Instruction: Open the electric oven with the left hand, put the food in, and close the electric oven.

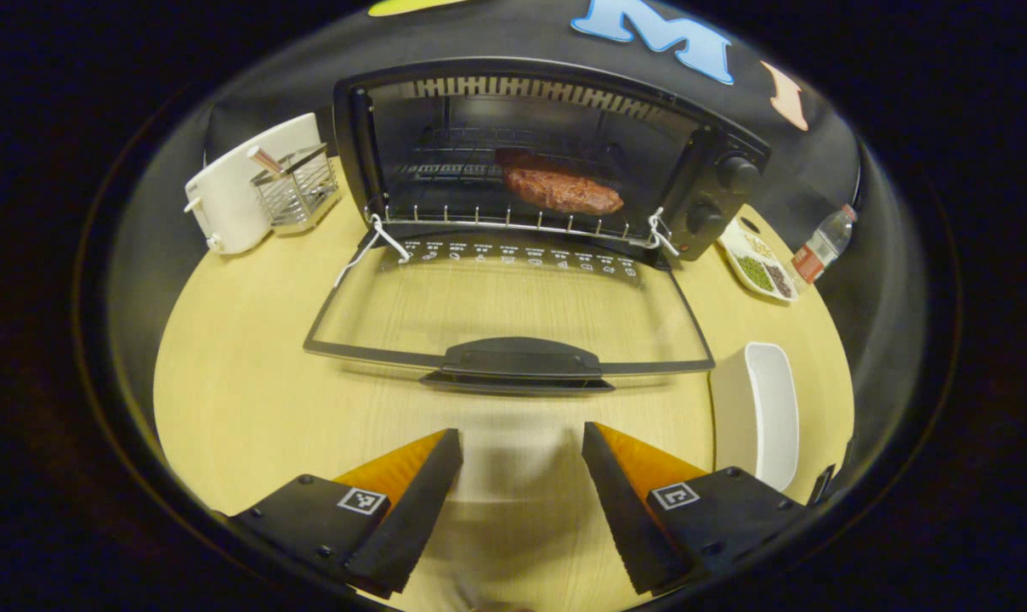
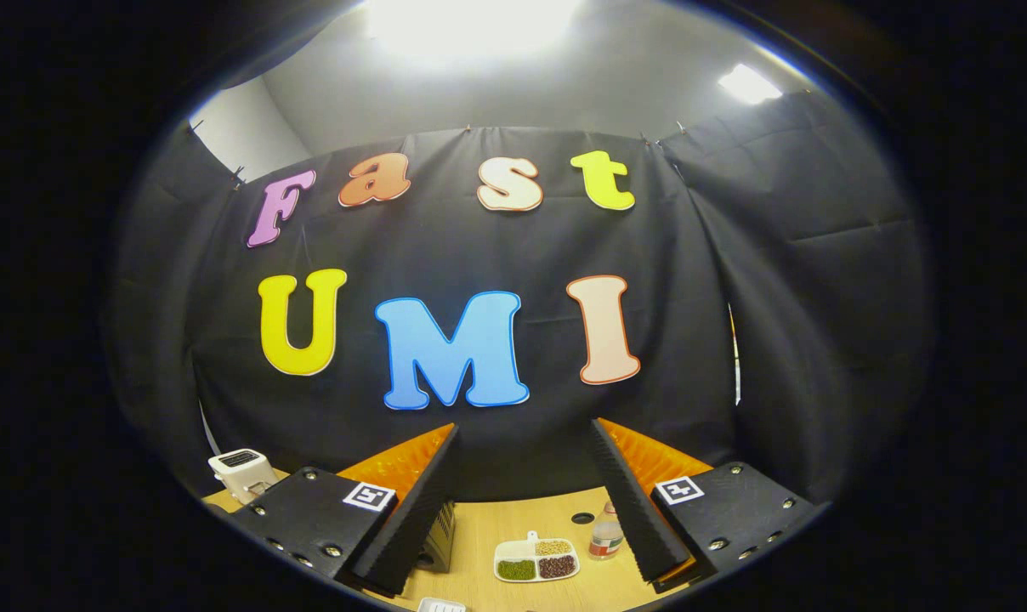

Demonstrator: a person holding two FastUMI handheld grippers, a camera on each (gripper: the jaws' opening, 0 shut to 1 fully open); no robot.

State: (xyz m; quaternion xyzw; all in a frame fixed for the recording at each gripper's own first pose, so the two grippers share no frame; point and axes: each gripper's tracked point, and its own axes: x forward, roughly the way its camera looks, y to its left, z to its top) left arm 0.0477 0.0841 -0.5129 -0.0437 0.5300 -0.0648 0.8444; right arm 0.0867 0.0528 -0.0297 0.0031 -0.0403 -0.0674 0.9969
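Electric oven point(image 1: 547, 161) at the far side of the wooden surface point(image 1: 250, 391), against the black cloth wall, with its glass door point(image 1: 505, 314) swung fully down and lying nearly flat toward the camera, handle point(image 1: 520, 357) at the near edge. Inside, on the wire rack point(image 1: 445, 174), a reddish-brown piece of meat point(image 1: 562, 189), set right of centre. Two knobs point(image 1: 737, 174) on the oven's right-hand panel, one above the other. White cords point(image 1: 369, 242) tied at both front corners of the rack. Left of the oven, a white toaster point(image 1: 241, 191) with a small metal wire basket point(image 1: 297, 189) just beside it, something pale sticking up from the basket. Right of the oven, a white divided dish point(image 1: 756, 263) holding green, dark and pale dried beans, and beyond it a clear plastic bottle point(image 1: 824, 242) with a red label. Nearer, at the right, a white rectangular tray point(image 1: 760, 412), seen at an angle. Left claw point(image 1: 522, 501) low over the surface in front of the door handle, apart from it, fingers spread wide with nothing between them. In the right gripper view, right claw point(image 2: 522, 501) raised and aimed at the cloth wall, likewise spread wide and holding nothing; below it the surface point(image 2: 522, 518) with the divided dish point(image 2: 536, 559), the bottle point(image 2: 604, 535) just beside it, the toaster point(image 2: 241, 472) far to the left, and ceiling lights point(image 2: 471, 21) glaring above.
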